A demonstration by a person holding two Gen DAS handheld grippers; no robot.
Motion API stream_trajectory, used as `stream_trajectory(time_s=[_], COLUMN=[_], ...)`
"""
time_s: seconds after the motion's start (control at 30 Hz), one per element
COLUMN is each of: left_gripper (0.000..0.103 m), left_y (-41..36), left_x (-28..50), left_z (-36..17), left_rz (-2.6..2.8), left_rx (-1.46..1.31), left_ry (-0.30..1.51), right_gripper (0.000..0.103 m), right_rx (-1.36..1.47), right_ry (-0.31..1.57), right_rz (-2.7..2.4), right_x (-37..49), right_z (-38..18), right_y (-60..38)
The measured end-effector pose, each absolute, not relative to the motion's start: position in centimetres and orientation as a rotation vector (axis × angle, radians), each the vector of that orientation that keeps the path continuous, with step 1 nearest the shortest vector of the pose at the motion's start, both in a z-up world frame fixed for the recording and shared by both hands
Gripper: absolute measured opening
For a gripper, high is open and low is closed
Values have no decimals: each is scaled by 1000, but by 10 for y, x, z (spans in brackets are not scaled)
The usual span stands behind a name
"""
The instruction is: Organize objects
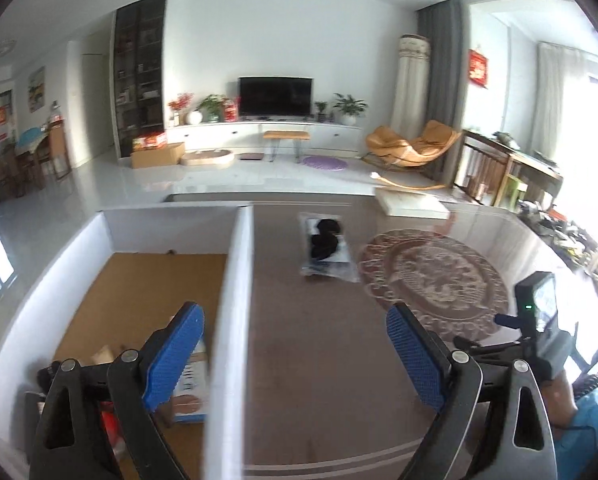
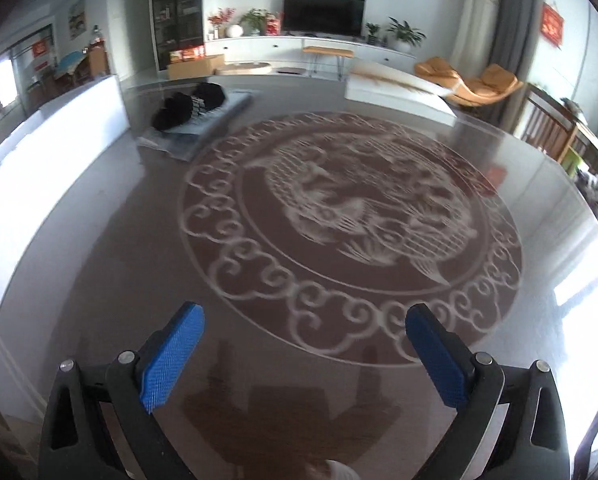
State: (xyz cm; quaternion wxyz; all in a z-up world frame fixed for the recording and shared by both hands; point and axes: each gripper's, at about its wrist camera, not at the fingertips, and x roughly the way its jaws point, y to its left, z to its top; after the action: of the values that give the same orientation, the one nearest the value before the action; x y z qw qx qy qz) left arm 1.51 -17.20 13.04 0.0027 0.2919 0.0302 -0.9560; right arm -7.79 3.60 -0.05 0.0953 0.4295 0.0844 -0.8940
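Observation:
A clear plastic bag holding black items (image 1: 327,244) lies on the glass-topped brown table, right of a white storage box (image 1: 111,236) with a cardboard floor. A blue-and-white packet (image 1: 191,384) and other small items lie in the box's near corner. My left gripper (image 1: 295,314) is open and empty, its fingers straddling the box's right wall (image 1: 235,300). In the right wrist view, my right gripper (image 2: 305,316) is open and empty above the near table edge. The bag (image 2: 191,108) lies far ahead to its left, beside the white box (image 2: 59,120).
A round pale ornament (image 2: 351,216) marks the table's middle. A flat white box (image 1: 415,202) rests at the far edge. The camera body of the other hand-held device (image 1: 539,316) and a blue sleeve (image 1: 591,432) are at the right. A cluttered side table (image 1: 567,236) stands beyond.

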Motion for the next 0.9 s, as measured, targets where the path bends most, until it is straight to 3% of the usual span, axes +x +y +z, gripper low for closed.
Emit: stream_trajectory(time_s=[0.07, 0.3, 0.5, 0.9], left_gripper=[100, 100, 100, 100], left_y=[-137, -67, -66, -73], left_x=[7, -42, -72, -85], left_z=[125, 50, -6, -33], left_rz=[-3077, -3051, -2912, -2810], left_rx=[961, 1260, 1371, 1394], left_ry=[84, 38, 32, 13], right_gripper=[101, 102, 103, 103], right_rx=[1315, 1372, 1363, 1380], right_ry=[232, 172, 174, 112], right_rz=[-2689, -2709, -2709, -2686], right_x=[-81, -94, -95, -98], right_z=[-7, -15, -18, -22], right_y=[62, 96, 98, 101])
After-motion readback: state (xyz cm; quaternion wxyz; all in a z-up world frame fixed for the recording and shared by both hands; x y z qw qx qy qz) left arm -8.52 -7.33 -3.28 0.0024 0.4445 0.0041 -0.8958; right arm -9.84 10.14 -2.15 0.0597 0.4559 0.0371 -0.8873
